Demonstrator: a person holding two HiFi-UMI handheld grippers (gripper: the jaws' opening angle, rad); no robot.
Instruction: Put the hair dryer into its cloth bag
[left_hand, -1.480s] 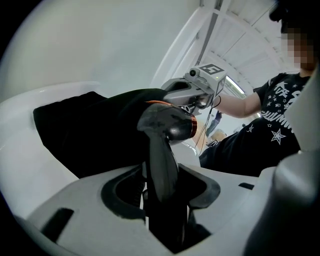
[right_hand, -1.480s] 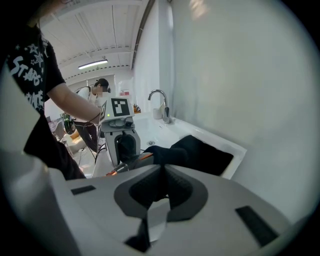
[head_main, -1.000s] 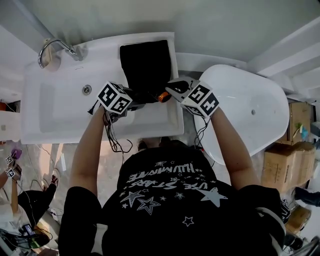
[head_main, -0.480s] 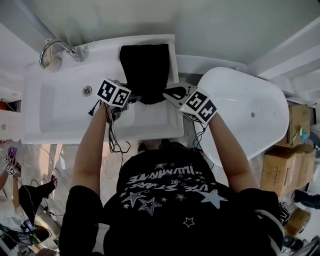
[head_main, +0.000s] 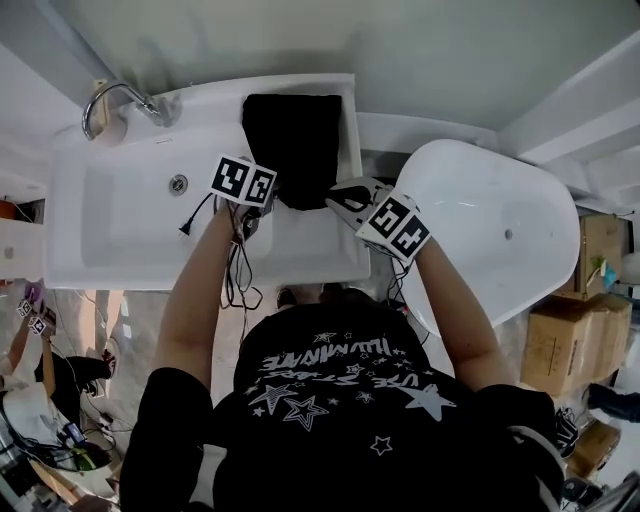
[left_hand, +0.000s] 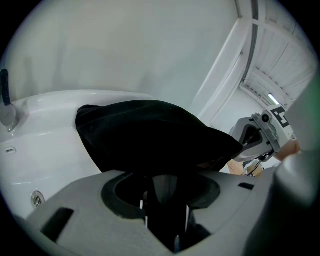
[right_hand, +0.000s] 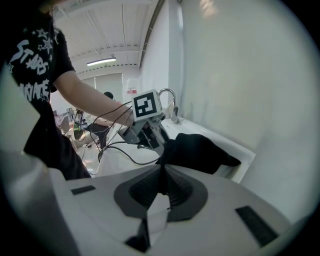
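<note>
- At the right of the head view, a white oval bathtub (head_main: 500, 230) stands beside the sink.
- Left of it is a white rectangular ceramic sink (head_main: 130, 220), with a curved chrome tap (head_main: 115, 100) at its far left corner.
- Across the sink's far rim lies the black cloth bag (head_main: 295, 140), with its near end toward the person and between the two grippers.
- The left gripper (head_main: 270, 198) meets the bag's near end from the left. Its jaws stand partly apart, clamped on a dark shaft that runs forward under the cloth.
- That shaft appears to be part of the black hair dryer (left_hand: 165, 182). The rest of the dryer is covered by the bag, so it is in the bag's mouth.
- The right gripper (head_main: 335, 195) has its jaws pressed together, pinching the bag's edge at its near right corner.
- A thin black cord (head_main: 190, 220) trails from the left gripper's side, and its end lies in the sink bowl.
</note>
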